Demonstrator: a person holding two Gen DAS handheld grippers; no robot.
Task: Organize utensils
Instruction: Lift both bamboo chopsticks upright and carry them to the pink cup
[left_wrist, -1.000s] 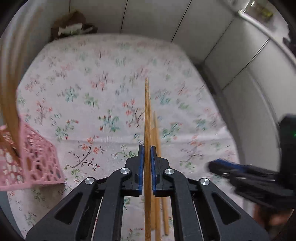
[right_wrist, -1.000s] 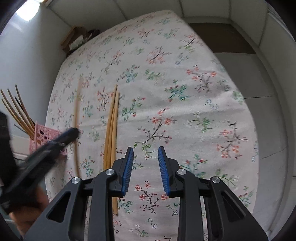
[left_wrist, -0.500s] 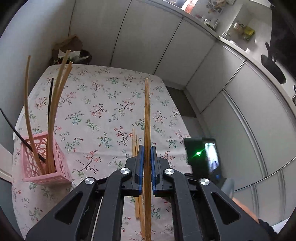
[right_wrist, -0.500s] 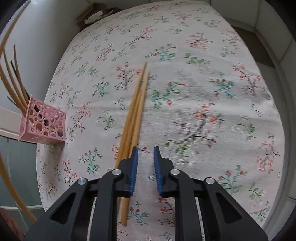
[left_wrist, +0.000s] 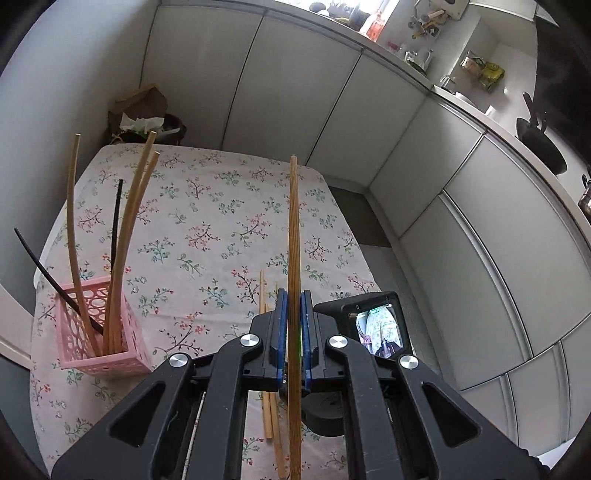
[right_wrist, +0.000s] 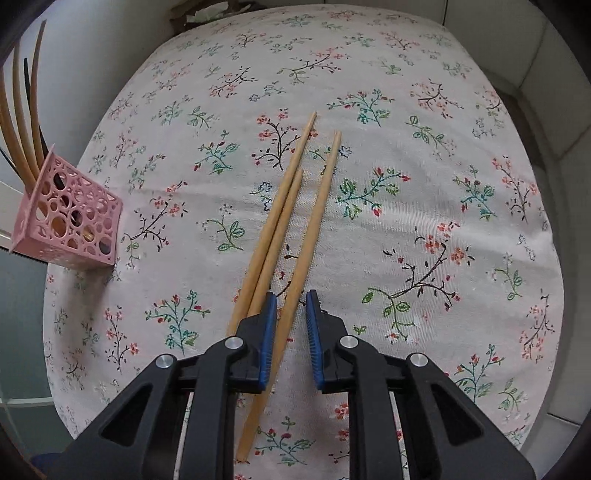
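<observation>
My left gripper (left_wrist: 291, 299) is shut on a wooden chopstick (left_wrist: 293, 236) and holds it upright, high above the table. A pink perforated holder (left_wrist: 99, 332) stands at the left with several wooden and black chopsticks in it; it also shows in the right wrist view (right_wrist: 66, 218). My right gripper (right_wrist: 290, 299) is open, low over the table, its jaws on either side of the rightmost chopstick (right_wrist: 314, 229) of three lying side by side. The other two (right_wrist: 277, 218) lie just left of it.
The table carries a floral cloth (right_wrist: 424, 184). A brown paper bag (left_wrist: 144, 110) sits beyond the far edge. Grey cabinet doors (left_wrist: 461, 221) run along the right. The right gripper's body with its small screen (left_wrist: 376, 325) is just below and right of my left gripper.
My left gripper has risen with its chopstick, so the whole table and holder are now in view. My right gripper has dropped and moved left, and now straddles the rightmost lying chopstick.
</observation>
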